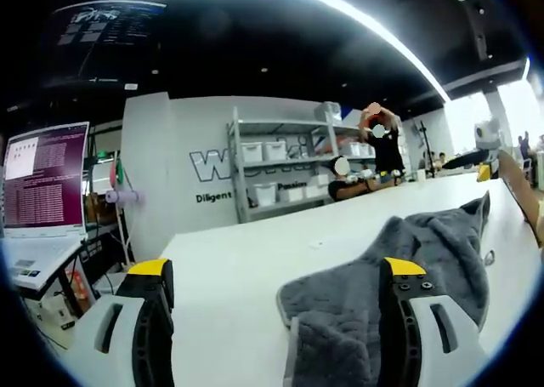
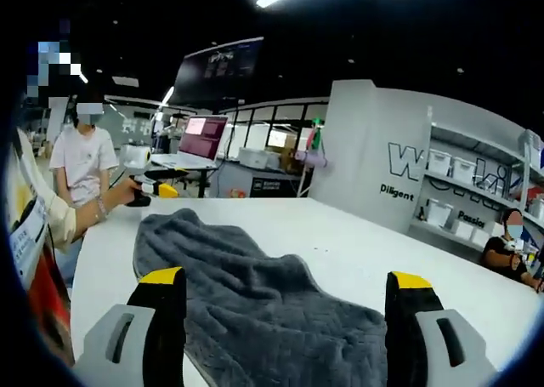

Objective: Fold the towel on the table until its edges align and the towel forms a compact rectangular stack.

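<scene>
Right gripper view: towel (image 2: 255,306) between open hand-held gripper (image 2: 285,306) jaws.

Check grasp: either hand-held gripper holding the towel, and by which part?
Nothing held. Left hand-held gripper and right hand-held gripper both stand open above the rumpled grey towel on the white table.
</scene>
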Action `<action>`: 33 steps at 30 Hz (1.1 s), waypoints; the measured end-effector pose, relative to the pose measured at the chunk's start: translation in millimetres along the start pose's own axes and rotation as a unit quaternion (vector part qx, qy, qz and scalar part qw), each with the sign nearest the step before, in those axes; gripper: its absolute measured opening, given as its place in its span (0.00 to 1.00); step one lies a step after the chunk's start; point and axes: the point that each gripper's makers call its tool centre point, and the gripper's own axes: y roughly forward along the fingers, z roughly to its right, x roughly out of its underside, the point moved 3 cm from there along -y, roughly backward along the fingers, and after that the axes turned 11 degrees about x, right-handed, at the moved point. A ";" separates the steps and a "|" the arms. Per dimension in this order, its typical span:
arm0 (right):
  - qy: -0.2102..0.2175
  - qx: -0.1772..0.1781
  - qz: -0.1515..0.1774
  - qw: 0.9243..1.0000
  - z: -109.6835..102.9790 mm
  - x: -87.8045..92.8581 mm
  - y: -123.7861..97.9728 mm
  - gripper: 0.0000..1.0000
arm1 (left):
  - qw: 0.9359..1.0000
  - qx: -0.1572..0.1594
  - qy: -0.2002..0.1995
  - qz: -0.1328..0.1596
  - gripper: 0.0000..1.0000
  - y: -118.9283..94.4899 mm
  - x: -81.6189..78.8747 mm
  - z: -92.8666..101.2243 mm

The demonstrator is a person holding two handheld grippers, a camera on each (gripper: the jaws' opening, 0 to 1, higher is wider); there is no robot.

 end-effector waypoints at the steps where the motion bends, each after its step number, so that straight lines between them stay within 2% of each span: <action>1: 0.001 -0.001 -0.003 1.000 -1.1 2.4 0.0 0.99 | 1.000 0.001 0.000 -0.002 0.99 0.6 0.6 0.0; 6: 0.008 -0.006 -0.007 1.000 -5.5 7.2 -0.2 0.99 | 1.000 0.010 -0.012 -0.002 0.97 6.1 0.3 -1.0; 10: 0.014 -0.012 -0.001 1.000 -9.0 5.2 -3.0 0.99 | 1.000 0.021 -0.009 -0.016 0.95 16.7 -5.1 0.7; 14: 0.013 -0.012 0.007 1.000 -10.2 1.7 -4.4 0.99 | 0.998 0.053 -0.010 -0.013 0.89 32.5 -18.7 8.9; 17: 0.015 -0.019 0.013 1.000 -12.9 0.6 -5.7 0.99 | 0.997 0.074 -0.005 -0.027 0.83 46.7 -21.3 12.5; 21: 0.017 -0.022 0.009 1.000 -14.6 1.9 -5.2 0.99 | 0.993 0.101 0.001 -0.055 0.73 67.2 -14.0 15.4; 25: 0.017 -0.027 -0.001 0.999 -18.8 5.1 -3.5 0.99 | 0.989 0.128 -0.018 -0.069 0.64 83.8 -3.7 20.1; 31: 0.017 -0.040 -0.005 0.999 -25.8 6.6 -0.3 0.99 | 0.987 0.134 -0.027 -0.084 0.59 99.5 10.5 17.1; 33: 0.015 -0.041 -0.010 0.999 -28.1 8.5 0.5 0.99 | 0.985 0.141 -0.033 -0.093 0.51 104.2 18.0 15.7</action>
